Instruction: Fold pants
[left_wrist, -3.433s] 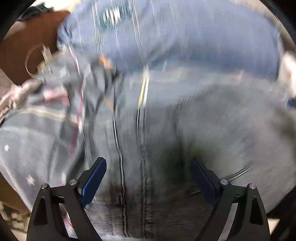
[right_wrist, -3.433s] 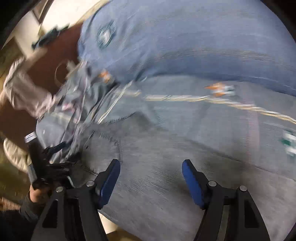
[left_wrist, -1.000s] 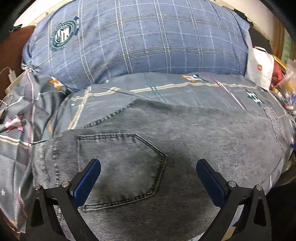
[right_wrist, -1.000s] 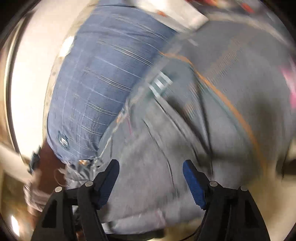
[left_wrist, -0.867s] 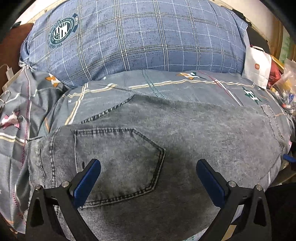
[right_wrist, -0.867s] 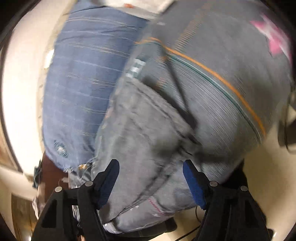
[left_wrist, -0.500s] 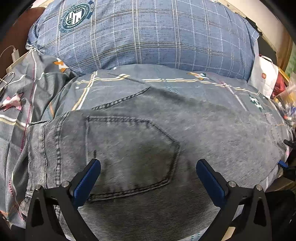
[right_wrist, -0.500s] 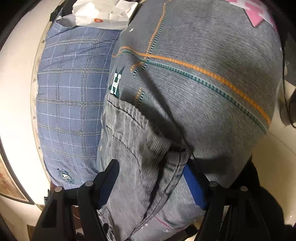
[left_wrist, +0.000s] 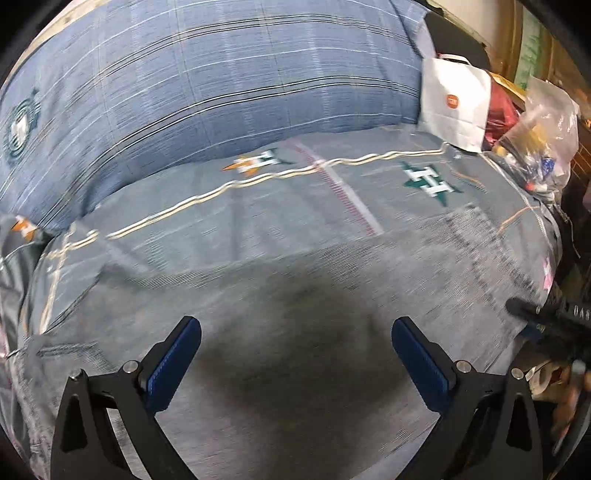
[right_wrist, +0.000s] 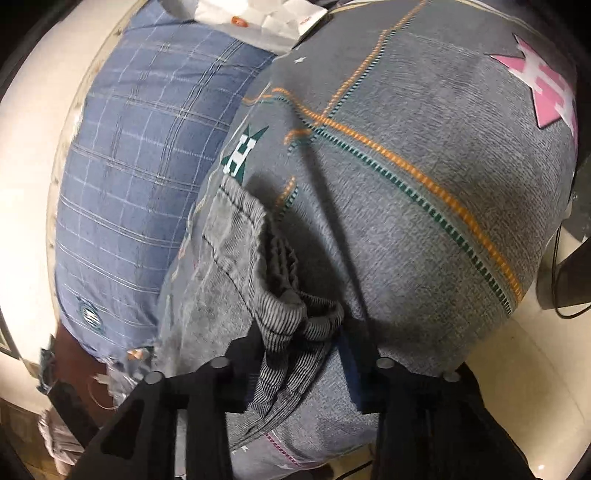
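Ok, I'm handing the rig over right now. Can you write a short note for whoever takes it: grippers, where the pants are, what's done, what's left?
Left gripper: open, nothing between its jaws, over the middle of the pants.
Right gripper: jaws have just been closing around the bunched leg hems at the bed's end; whether the pads pinch yet is unclear.
Pants: spread flat along the bed, below the pillow.
Done: laid out, leg end gathered.
Left: confirm the grip, probably carry the hems toward the waist, then smooth.

Both grippers, left (left_wrist: 295, 354) and right (right_wrist: 301, 354), have black angular frames with triangular cutouts, silver screws near the fingers, and ribbed blue pads (left_wrist: 173, 363).
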